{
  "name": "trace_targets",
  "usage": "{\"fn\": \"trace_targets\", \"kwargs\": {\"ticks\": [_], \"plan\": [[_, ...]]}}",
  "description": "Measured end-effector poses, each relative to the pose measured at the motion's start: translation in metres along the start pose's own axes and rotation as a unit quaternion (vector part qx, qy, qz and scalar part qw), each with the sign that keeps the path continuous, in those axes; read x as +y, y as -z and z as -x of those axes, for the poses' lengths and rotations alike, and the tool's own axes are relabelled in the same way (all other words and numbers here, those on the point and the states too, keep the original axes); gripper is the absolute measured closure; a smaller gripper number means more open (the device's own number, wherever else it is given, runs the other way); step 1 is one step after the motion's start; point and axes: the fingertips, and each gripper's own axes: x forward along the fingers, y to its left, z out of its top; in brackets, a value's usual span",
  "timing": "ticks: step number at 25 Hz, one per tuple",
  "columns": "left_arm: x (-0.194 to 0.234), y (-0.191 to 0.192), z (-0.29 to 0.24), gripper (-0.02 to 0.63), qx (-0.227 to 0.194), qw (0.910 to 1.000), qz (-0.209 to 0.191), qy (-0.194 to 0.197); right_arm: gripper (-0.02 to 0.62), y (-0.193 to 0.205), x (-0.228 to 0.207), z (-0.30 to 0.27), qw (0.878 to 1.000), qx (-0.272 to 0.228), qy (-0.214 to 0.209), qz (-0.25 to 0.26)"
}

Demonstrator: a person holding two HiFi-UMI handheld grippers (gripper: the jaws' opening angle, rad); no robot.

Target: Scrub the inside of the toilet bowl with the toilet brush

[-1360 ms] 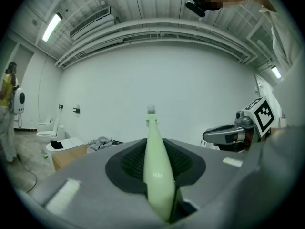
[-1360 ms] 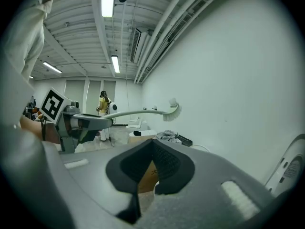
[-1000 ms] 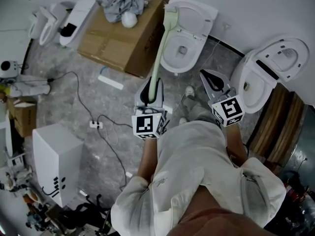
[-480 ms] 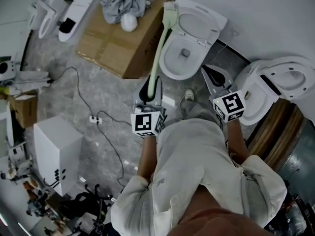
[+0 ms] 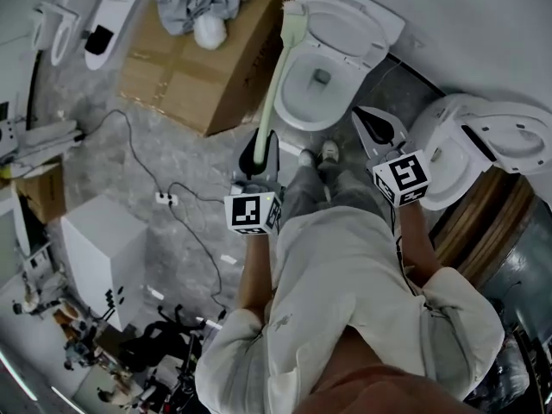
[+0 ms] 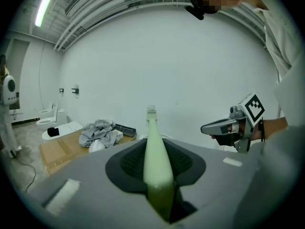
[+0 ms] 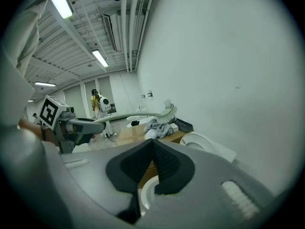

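Approach step: over the last second the person has stepped closer, and the toilet (image 5: 297,115) now sits right ahead of their feet, by the wall. The left gripper (image 5: 259,158) pinches the green toilet brush (image 5: 278,76) at its handle end. The bristle head is up in the air by the bowl's back-left rim, next to the cardboard box (image 5: 185,67), not inside. The right gripper (image 5: 377,132) is pressed together on nothing, near the bowl's right edge. No scrubbing yet; the brush probably has to go down into the bowl next.

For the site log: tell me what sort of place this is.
Probably a test workshop or lab, not a real bathroom: one toilet and a second toilet stand on open floor, beside a cardboard box and a trailing cable.
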Motion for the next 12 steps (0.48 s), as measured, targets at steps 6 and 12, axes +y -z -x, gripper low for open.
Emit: {"fn": "trace_targets", "kwargs": {"ticks": [6, 12], "plan": [[0.018, 0.037, -0.030, 0.492, 0.040, 0.9991, 0.011, 0.006, 0.592, 0.034, -0.022, -0.023, 0.999, 0.026, 0.024, -0.022], [0.036, 0.080, -0.059, 0.492, 0.077, 0.9966, 0.007, 0.026, 0.592, 0.066, -0.031, -0.051, 0.997, 0.044, 0.050, -0.046]]}}
